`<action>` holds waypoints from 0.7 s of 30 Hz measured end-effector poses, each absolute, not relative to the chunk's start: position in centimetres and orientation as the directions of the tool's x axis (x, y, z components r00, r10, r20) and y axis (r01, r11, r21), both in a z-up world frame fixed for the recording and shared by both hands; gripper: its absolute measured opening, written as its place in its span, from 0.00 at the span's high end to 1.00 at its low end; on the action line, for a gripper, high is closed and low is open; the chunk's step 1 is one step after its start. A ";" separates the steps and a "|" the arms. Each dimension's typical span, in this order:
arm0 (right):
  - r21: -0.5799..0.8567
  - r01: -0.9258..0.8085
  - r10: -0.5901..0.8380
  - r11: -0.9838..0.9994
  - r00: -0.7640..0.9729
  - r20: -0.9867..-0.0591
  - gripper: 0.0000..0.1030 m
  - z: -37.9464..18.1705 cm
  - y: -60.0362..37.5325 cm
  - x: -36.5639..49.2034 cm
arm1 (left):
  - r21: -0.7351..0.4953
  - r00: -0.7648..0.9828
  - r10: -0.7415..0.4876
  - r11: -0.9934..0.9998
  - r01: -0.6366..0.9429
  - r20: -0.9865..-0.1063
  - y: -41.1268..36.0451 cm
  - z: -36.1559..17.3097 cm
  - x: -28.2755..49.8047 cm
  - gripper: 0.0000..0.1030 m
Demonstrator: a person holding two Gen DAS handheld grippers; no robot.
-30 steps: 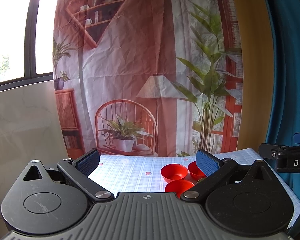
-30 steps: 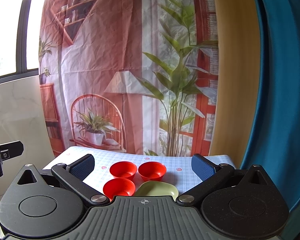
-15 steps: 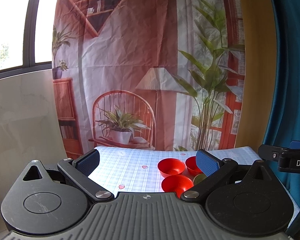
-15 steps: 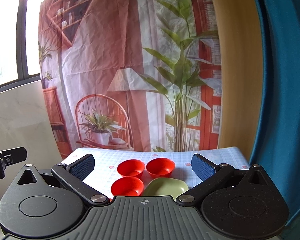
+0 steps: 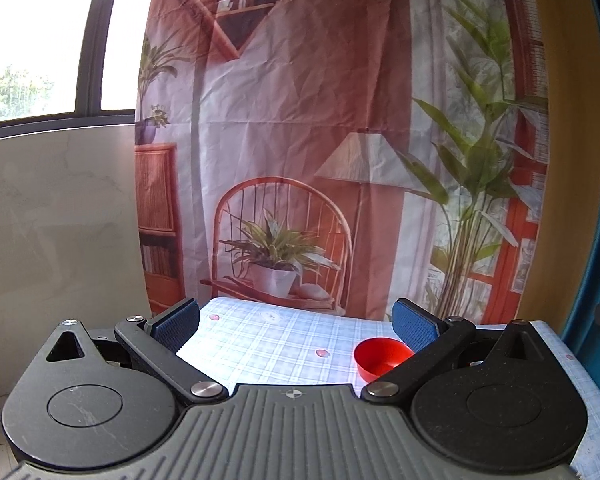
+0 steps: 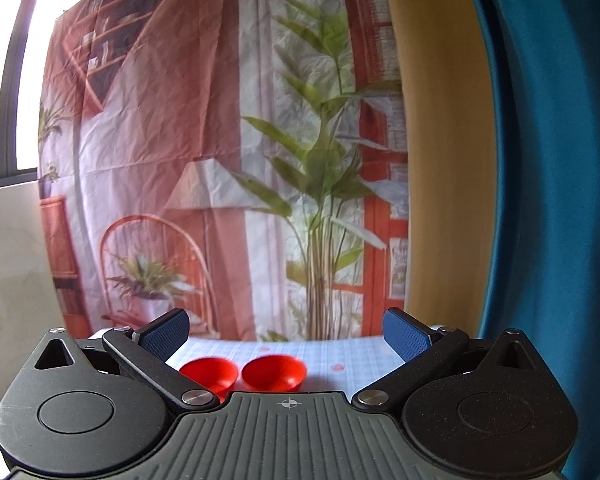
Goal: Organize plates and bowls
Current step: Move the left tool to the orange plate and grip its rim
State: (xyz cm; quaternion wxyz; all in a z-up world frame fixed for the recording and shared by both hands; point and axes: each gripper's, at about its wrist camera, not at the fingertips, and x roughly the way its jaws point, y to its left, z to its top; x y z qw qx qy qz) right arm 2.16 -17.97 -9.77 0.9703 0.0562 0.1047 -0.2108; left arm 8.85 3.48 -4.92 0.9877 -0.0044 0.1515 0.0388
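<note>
Red bowls (image 6: 240,374) sit on checked cloth (image 5: 268,344), unobstructed.

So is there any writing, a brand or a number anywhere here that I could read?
None can be read in either view.
Printed backdrop: the books on its painted shelves are too small and blurred to read.
Checked tablecloth: only small red motifs, no words.
Red bowls: plain, no label.
Both grippers, left and right: only a crosshair mark, no lettering.

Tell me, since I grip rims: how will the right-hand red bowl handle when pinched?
The right-hand red bowl looks like thin plastic, so probably light and unbreakable. Its glossy flared wall may slip. It sits upright on the checked cloth, so it should slide, not roll.
</note>
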 end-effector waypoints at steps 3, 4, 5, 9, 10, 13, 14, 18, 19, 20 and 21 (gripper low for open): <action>0.090 0.469 -0.442 0.878 0.870 -0.219 0.00 -12.5 -19.3 4.1 | -0.023 0.938 0.080 0.995 -0.093 -0.336 4.2 -7.3 11.1 0.00; 0.101 0.469 -0.436 0.877 0.867 -0.242 0.00 -13.5 -19.8 4.8 | -0.031 0.930 0.081 0.995 -0.098 -0.358 4.3 -8.1 11.9 0.00; 0.116 0.466 -0.423 0.877 0.865 -0.270 0.00 -14.4 -20.2 5.6 | -0.038 0.922 0.079 0.994 -0.101 -0.380 4.4 -9.0 12.5 0.00; 0.174 0.407 -0.327 0.896 0.874 -0.360 0.00 -19.0 -21.3 7.2 | -0.037 0.895 0.073 0.994 -0.099 -0.439 4.3 -12.5 13.7 0.00; 0.159 0.426 -0.341 0.890 0.856 -0.388 0.00 -20.3 -21.1 7.4 | -0.031 0.886 0.066 0.995 -0.090 -0.458 4.1 -13.2 14.0 0.00; 0.114 0.446 -0.349 0.888 0.813 -0.466 0.00 -23.2 -20.6 7.8 | -0.022 0.859 0.052 0.997 -0.073 -0.509 3.9 -15.3 14.5 0.00; 0.127 0.438 -0.330 0.890 0.811 -0.483 0.00 -24.1 -20.6 7.7 | -0.021 0.851 0.050 0.997 -0.071 -0.523 3.9 -15.9 14.6 0.00; 0.141 0.439 -0.313 0.887 0.798 -0.515 0.00 -26.0 -20.5 7.5 | -0.010 0.829 0.029 0.999 -0.041 -0.559 3.5 -17.9 14.9 0.01; 0.129 0.443 -0.318 0.887 0.791 -0.523 0.00 -26.2 -20.4 7.6 | 0.002 0.824 0.022 1.000 -0.026 -0.567 3.2 -18.4 15.0 0.01; 0.124 0.439 -0.315 0.890 0.789 -0.528 0.00 -26.4 -20.4 7.7 | 0.010 0.816 0.016 1.000 -0.012 -0.578 2.9 -18.7 15.0 0.02; 0.132 0.426 -0.300 0.895 0.793 -0.531 0.00 -26.6 -20.4 7.6 | 0.014 0.807 0.008 1.000 0.000 -0.590 2.8 -19.1 15.1 0.02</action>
